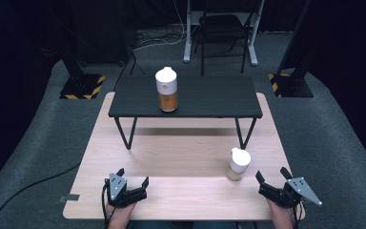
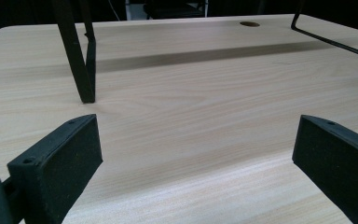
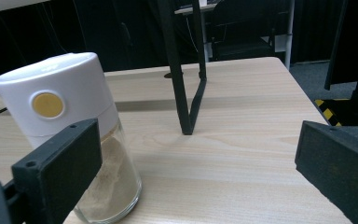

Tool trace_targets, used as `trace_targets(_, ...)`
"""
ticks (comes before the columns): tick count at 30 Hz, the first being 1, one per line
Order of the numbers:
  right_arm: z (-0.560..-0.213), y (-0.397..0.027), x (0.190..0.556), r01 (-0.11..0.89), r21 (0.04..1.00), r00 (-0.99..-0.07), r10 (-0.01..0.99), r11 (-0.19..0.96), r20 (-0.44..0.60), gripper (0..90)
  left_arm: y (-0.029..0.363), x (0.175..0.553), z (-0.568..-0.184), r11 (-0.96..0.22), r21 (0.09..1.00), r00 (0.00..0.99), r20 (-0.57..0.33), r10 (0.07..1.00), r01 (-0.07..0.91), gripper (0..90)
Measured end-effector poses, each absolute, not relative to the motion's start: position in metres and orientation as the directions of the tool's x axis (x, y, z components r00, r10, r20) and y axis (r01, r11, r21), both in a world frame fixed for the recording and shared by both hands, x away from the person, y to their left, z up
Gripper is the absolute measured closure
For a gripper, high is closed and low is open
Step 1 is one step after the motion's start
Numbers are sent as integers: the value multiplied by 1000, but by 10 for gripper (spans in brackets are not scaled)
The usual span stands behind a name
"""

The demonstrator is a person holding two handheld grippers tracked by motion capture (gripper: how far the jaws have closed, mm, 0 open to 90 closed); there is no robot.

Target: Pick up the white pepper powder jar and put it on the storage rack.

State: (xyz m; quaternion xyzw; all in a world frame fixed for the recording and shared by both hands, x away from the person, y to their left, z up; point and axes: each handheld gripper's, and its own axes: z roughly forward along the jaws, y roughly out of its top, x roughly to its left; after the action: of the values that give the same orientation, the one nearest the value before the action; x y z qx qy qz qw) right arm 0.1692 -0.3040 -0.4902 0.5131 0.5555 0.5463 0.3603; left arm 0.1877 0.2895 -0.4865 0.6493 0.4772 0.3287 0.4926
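We find the small jar [image 1: 238,164], a glass body with pale powder and a white cap, upright on the worktop [image 1: 181,157], near its right front area. It is the item nearest a claw, so we take it as the object in hand. In the right gripper view the small jar [image 3: 81,140] sits just beyond the left jaw, off the centre line between the jaws and not touching them as far as we can tell.

The right claw [image 1: 274,183] is spread wide and holds nothing; it lies just beside the jar, toward the person. The left claw [image 1: 133,180] is likewise wide and empty, well apart from the jar, with bare wood ahead of it in the left gripper view.

Farther back, a black raised shelf [image 1: 209,98] stands on thin legs and carries a larger jar [image 1: 166,89] of orange-brown contents.

Risks, in our judgement: the jar is tall on a narrow base, and the right claw is misaligned with it. A straight advance would drive one jaw into the glass and topple or push it. A grip on the cap alone might slip. The shelf leg [image 3: 186,84] behind limits clearance.
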Motion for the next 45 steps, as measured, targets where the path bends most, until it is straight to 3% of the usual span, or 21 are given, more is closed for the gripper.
trace_targets(29,-481,-293,149,191,976,-263,953,-100,149,0,291,186,-489,-62,958,339,-39,940,281,8)
trace_targets(45,-477,-284,149,181,983,-305,949,-21,77,0,293,186,-490,-56,961,350,-44,936,272,6)
